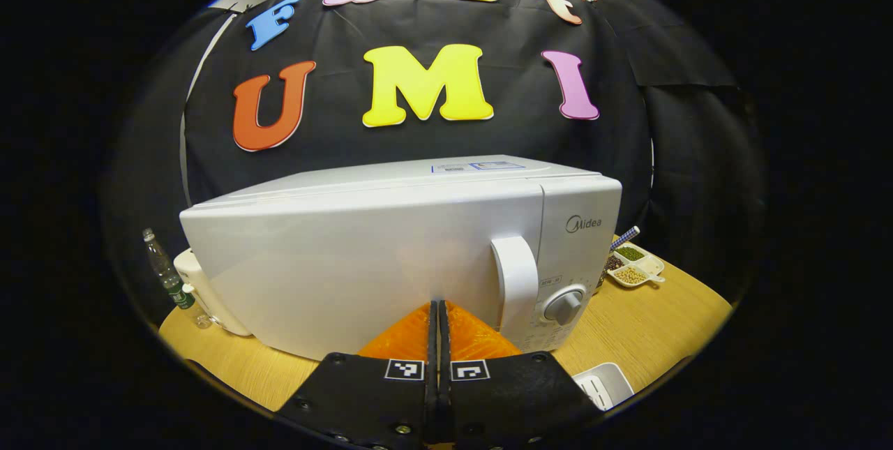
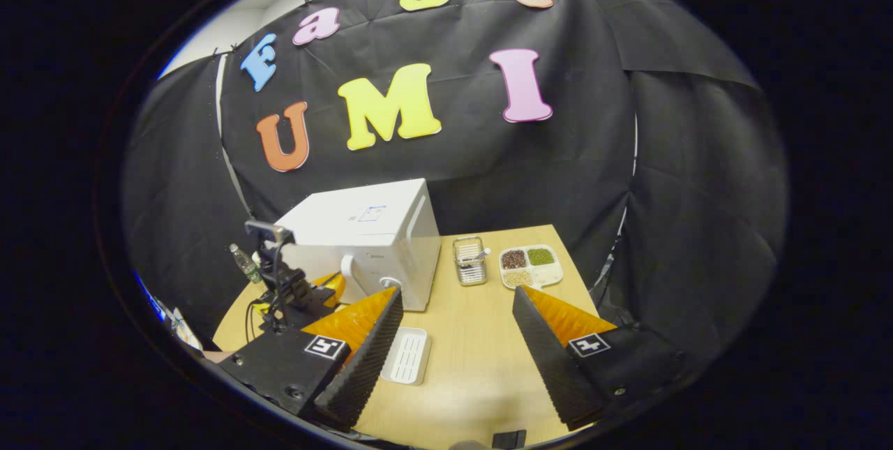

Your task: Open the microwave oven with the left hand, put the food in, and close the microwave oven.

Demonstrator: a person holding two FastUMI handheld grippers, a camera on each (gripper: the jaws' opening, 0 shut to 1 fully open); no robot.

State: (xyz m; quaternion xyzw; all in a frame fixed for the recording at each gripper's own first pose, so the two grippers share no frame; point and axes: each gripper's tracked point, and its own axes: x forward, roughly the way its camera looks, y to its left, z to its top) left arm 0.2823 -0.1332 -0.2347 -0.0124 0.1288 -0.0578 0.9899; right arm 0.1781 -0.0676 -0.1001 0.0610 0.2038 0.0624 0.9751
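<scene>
microwave oven, a white boxy metal-and-plastic one (image 1: 391, 248), sat mid-frame, heavy and rigid, door closed; its smooth curved vertical white handle (image 1: 515, 282) looked the place to hook, left gripper (image 1: 438, 317) pressed closed on nothing, right gripper (image 2: 457, 314) spread wide.

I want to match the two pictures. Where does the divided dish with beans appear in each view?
Left gripper view: the divided dish lies at the right on the table, just past the microwave's control side.
Right gripper view: the dish lies right of centre, beyond a small wire basket.
Shared landmark: the white microwave, door closed, stands left of the dish in both views.
</scene>
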